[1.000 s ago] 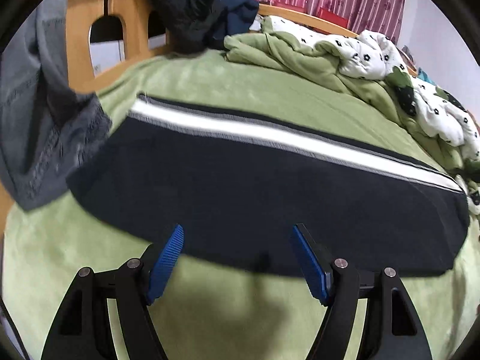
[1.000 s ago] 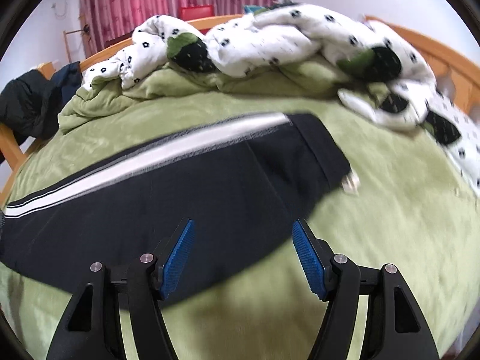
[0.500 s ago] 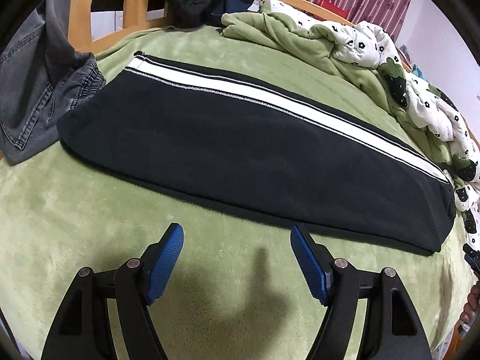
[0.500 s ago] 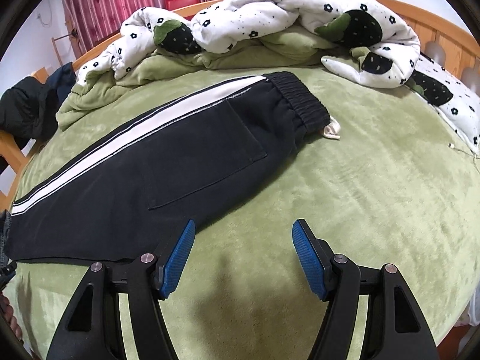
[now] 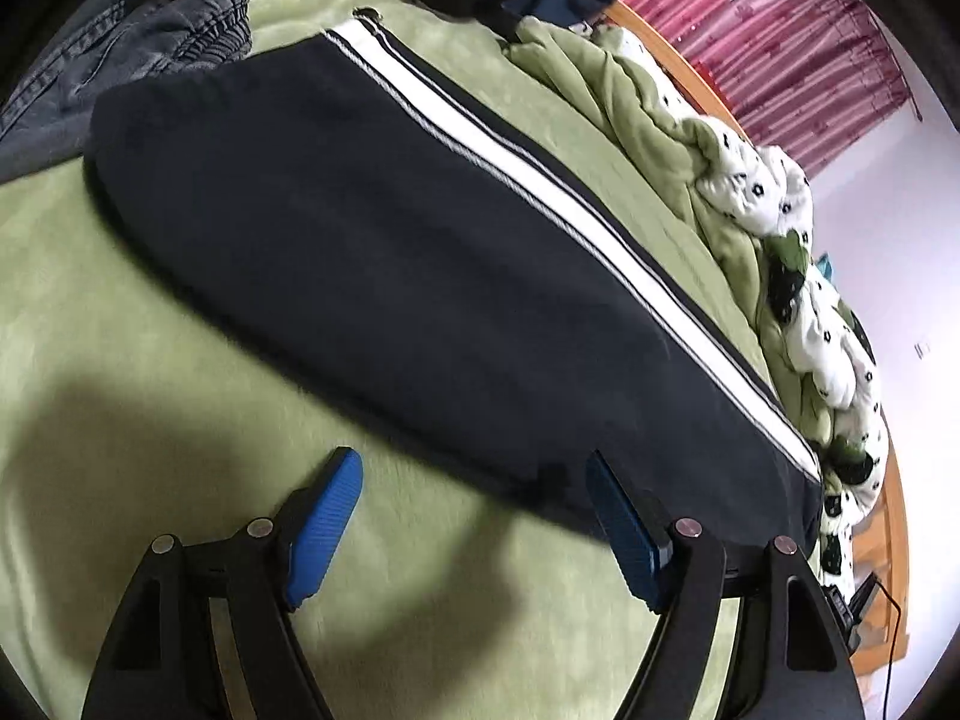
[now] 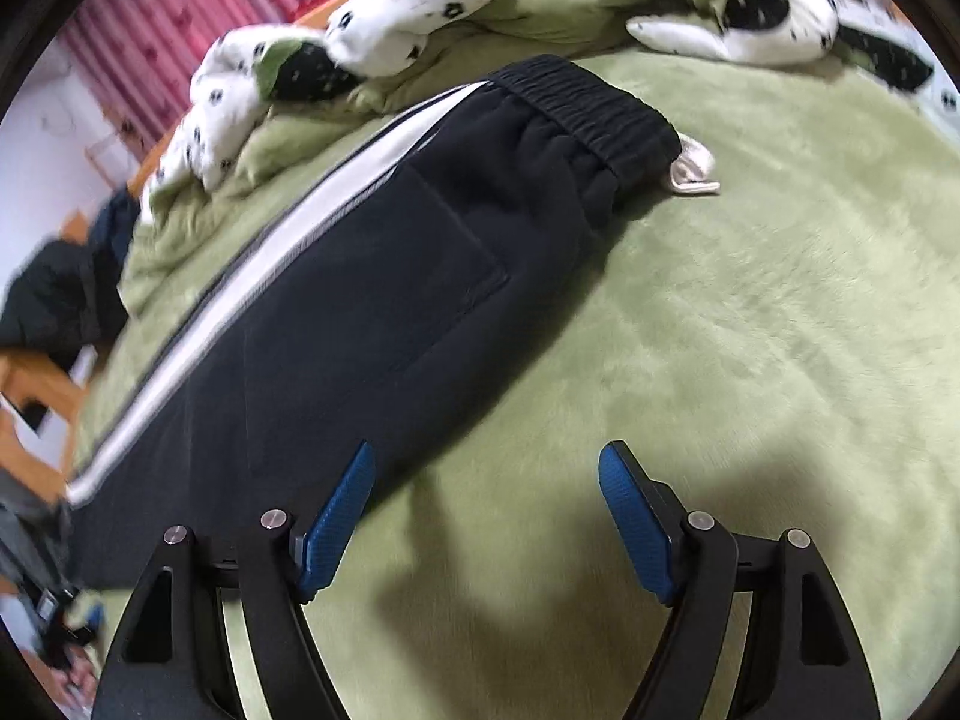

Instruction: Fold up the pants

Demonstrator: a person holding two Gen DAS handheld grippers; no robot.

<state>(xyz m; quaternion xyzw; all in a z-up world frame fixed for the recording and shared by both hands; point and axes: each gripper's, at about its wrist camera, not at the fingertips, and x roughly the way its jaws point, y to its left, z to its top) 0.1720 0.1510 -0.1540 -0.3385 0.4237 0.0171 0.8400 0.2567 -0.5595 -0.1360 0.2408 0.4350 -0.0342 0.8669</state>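
Black pants [image 5: 384, 252] with a white side stripe lie flat, folded lengthwise, on the green bed cover [image 5: 150, 330]. In the right wrist view the pants [image 6: 372, 276] show their elastic waistband [image 6: 588, 102] and a white drawstring end [image 6: 690, 171] at the far end. My left gripper [image 5: 471, 468] is open and empty, just short of the pants' near edge. My right gripper [image 6: 486, 462] is open and empty above the cover, its left pad over the pants' near edge.
Grey jeans [image 5: 138, 42] lie at the far left by the pants' cuff end. A crumpled green and white flowered quilt [image 5: 780, 252] runs along the far side, also in the right wrist view [image 6: 456, 6]. Dark clothes [image 6: 54, 294] hang on the wooden bed frame.
Both grippers have tilted and come closer to the pants' near edge. Both stay open and empty. The pants have not moved.
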